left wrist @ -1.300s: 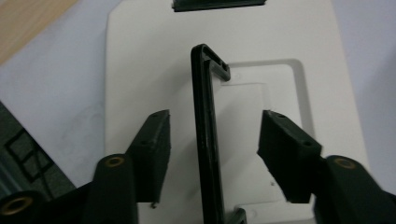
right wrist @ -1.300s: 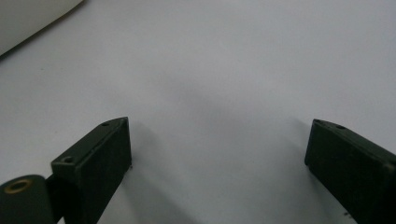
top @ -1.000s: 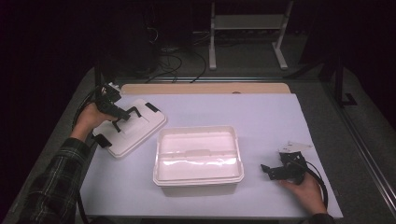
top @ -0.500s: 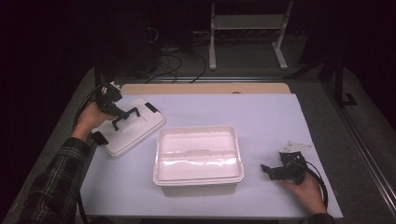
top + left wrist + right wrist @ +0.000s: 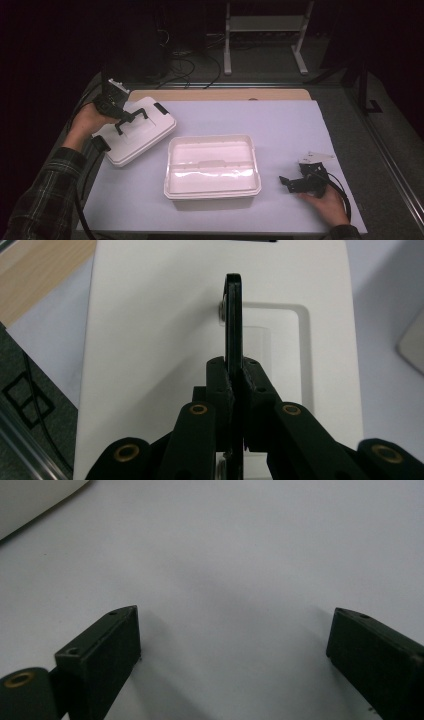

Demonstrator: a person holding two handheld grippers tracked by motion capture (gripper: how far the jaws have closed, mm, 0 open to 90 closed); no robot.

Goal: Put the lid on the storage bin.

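A white lid (image 5: 150, 135) with a black handle (image 5: 134, 119) and black end latches is at the table's left. My left gripper (image 5: 125, 117) is shut on that handle; its jaws have just been closing with the handle between them. In the left gripper view the handle (image 5: 233, 315) stands edge-on, pinched at my gripper's (image 5: 233, 372) tips, with the lid (image 5: 150, 340) beneath. An open white box (image 5: 212, 138) sits mid-table, to the lid's right. My right gripper (image 5: 287, 182) rests on the table at the right, open; nothing is between its tips (image 5: 235, 640).
A pale lavender cover (image 5: 280, 125) spreads over the table, and a wooden strip (image 5: 220, 95) runs along its far edge. A metal stand (image 5: 262, 30) and cables are on the floor behind. The person's sleeve (image 5: 45, 195) comes in at the lower left.
My left gripper has closed on the lid's handle and risen; the lid has come up with it and shifted slightly. The right gripper has stayed where it was.
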